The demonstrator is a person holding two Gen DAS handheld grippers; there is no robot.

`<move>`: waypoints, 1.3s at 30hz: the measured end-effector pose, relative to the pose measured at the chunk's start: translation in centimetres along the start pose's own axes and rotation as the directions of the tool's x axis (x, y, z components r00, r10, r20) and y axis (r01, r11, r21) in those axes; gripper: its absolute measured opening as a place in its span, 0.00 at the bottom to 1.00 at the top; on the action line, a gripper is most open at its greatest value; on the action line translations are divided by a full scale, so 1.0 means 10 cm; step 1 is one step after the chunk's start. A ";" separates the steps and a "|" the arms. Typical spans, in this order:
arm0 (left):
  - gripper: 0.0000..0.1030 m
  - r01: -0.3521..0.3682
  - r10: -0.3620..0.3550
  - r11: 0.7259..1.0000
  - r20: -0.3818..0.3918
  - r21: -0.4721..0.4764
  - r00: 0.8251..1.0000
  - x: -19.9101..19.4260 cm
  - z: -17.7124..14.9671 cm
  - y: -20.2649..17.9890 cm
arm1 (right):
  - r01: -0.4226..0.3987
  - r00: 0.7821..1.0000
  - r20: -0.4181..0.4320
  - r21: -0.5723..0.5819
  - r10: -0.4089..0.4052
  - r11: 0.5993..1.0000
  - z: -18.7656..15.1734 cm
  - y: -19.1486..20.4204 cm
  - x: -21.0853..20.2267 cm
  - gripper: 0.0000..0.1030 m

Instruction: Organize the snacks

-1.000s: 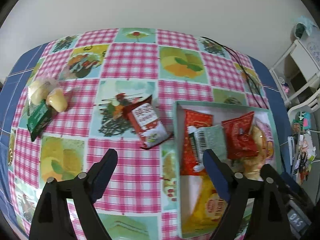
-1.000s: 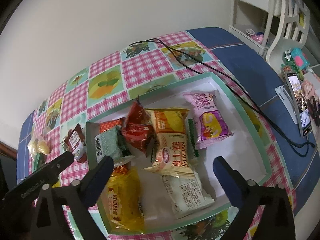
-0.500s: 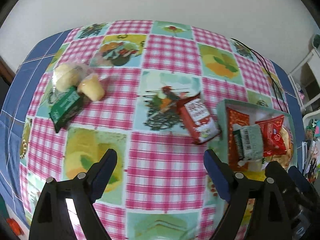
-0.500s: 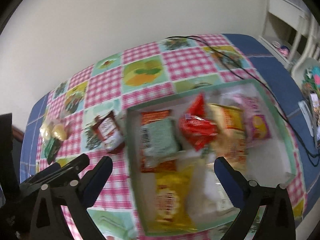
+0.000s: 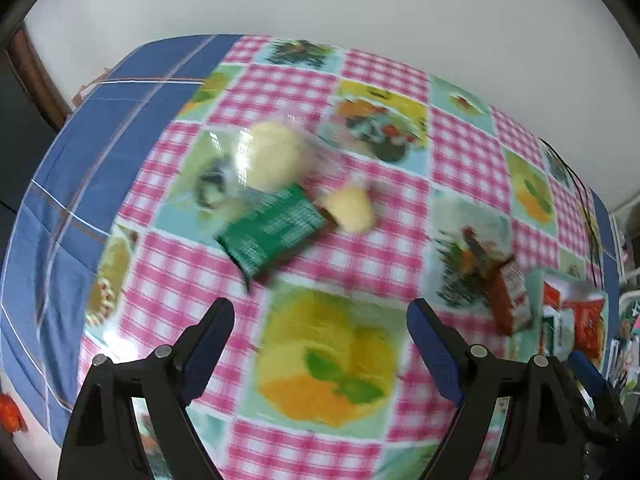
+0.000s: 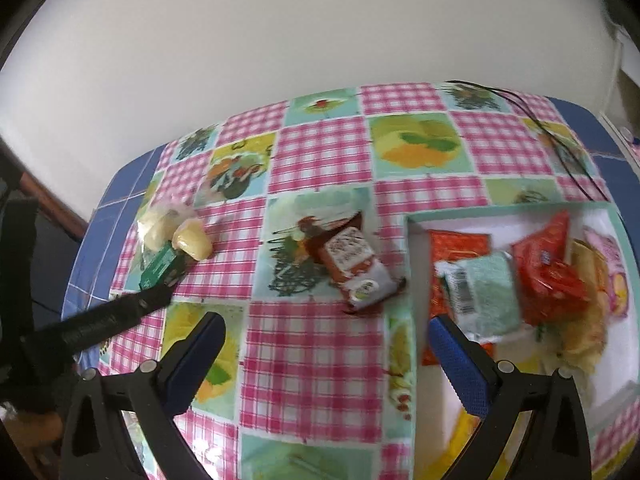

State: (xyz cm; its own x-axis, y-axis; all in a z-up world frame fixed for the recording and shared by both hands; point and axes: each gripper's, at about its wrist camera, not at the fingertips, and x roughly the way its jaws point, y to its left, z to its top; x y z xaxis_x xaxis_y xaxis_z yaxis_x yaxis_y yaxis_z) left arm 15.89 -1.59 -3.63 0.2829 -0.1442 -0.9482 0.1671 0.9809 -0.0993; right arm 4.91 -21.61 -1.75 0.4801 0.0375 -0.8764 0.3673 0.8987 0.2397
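A green packet (image 5: pixel 272 232) lies on the checked tablecloth with a wrapped yellow bun (image 5: pixel 274 156) behind it and a small yellow cake (image 5: pixel 350 210) to its right. My left gripper (image 5: pixel 320 308) is open and empty, just short of the green packet. Farther right lies a red and white packet (image 6: pixel 352 268), beside the teal tray (image 6: pixel 408 280). The tray holds several snacks, among them a pale green packet (image 6: pixel 484 296) and a red bag (image 6: pixel 548 264). My right gripper (image 6: pixel 326 322) is open and empty, near the red and white packet. The picture is blurred.
The table's blue cloth edge (image 5: pixel 80 160) drops away at the left, close to the green packet. A black cable (image 6: pixel 560 140) runs across the far right corner. A white wall stands behind the table. The left gripper's black body (image 6: pixel 112 320) shows low left in the right wrist view.
Both grippers have swung left across the table. The tray has slid toward the right edge of both views, and the green packet and yellow cakes are now nearer. Both jaws stay open.
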 end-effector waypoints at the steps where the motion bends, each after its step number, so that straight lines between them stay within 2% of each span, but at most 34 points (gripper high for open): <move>1: 0.86 -0.001 0.001 1.000 0.008 -0.004 1.000 0.01 0.05 0.08 | -0.004 1.000 0.001 -0.007 0.004 1.000 0.01 0.03 0.04 0.99; 4: 0.86 0.004 -0.004 1.000 0.026 0.002 1.000 0.05 0.17 0.20 | -0.001 1.000 -0.002 -0.007 0.001 1.000 0.05 0.04 0.14 0.98; 9: 0.86 0.003 -0.005 0.999 0.045 0.038 0.999 0.18 0.31 0.29 | 0.016 1.000 -0.006 -0.039 -0.016 0.999 0.18 0.02 0.30 0.81; 17: 0.86 0.062 -0.067 0.993 0.047 0.099 0.997 0.41 0.38 0.19 | 0.039 0.999 -0.024 -0.068 -0.041 0.997 0.31 -0.04 0.55 0.66; 22: 0.86 0.057 -0.063 0.990 0.049 0.131 0.997 0.54 0.40 0.15 | 0.034 0.999 -0.037 -0.073 -0.036 0.997 0.35 -0.06 0.69 0.65; 27: 0.86 0.067 -0.074 0.990 0.049 0.124 0.996 0.64 0.44 0.18 | 0.023 0.998 -0.053 -0.064 -0.027 0.998 0.34 -0.11 0.82 0.65; 30: 0.86 0.058 -0.062 0.990 0.027 0.128 0.998 0.69 0.44 0.17 | 0.017 0.997 -0.072 -0.056 -0.021 0.998 0.32 -0.11 0.88 0.64; 31: 0.84 0.064 -0.066 0.990 0.013 0.124 0.998 0.70 0.44 0.17 | 0.016 0.997 -0.081 -0.058 -0.020 0.998 0.31 -0.10 0.90 0.63; 33: 0.75 0.078 -0.077 0.990 -0.012 0.115 0.997 0.71 0.44 0.17 | 0.016 0.996 -0.091 -0.071 -0.022 0.997 0.30 -0.06 0.93 0.54; 35: 0.63 0.083 -0.081 0.989 -0.020 0.125 0.996 0.69 0.44 0.14 | 0.017 0.995 -0.099 -0.086 -0.026 0.996 0.28 -0.02 0.94 0.47; 36: 0.60 0.077 -0.074 0.988 -0.027 0.132 0.997 0.68 0.44 0.12 | 0.022 0.994 -0.102 -0.093 -0.031 0.995 0.28 0.00 0.95 0.44; 38: 0.45 0.058 -0.054 0.989 -0.037 0.136 0.998 0.67 0.43 0.11 | 0.034 0.994 -0.103 -0.104 -0.045 0.994 0.26 0.04 0.94 0.43; 39: 0.42 0.055 -0.050 0.989 -0.038 0.135 0.998 0.67 0.43 0.11 | 0.038 0.993 -0.104 -0.111 -0.050 0.993 0.26 0.06 0.93 0.42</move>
State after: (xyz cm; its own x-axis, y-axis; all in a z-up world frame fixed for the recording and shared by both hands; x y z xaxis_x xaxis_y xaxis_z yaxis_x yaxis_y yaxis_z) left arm 22.02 -2.03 -8.79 0.2382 -0.1879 -0.9529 0.3083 0.9450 -0.1093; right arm 11.63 -21.88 -8.73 0.3756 0.0380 -0.9260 0.2945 0.9425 0.1581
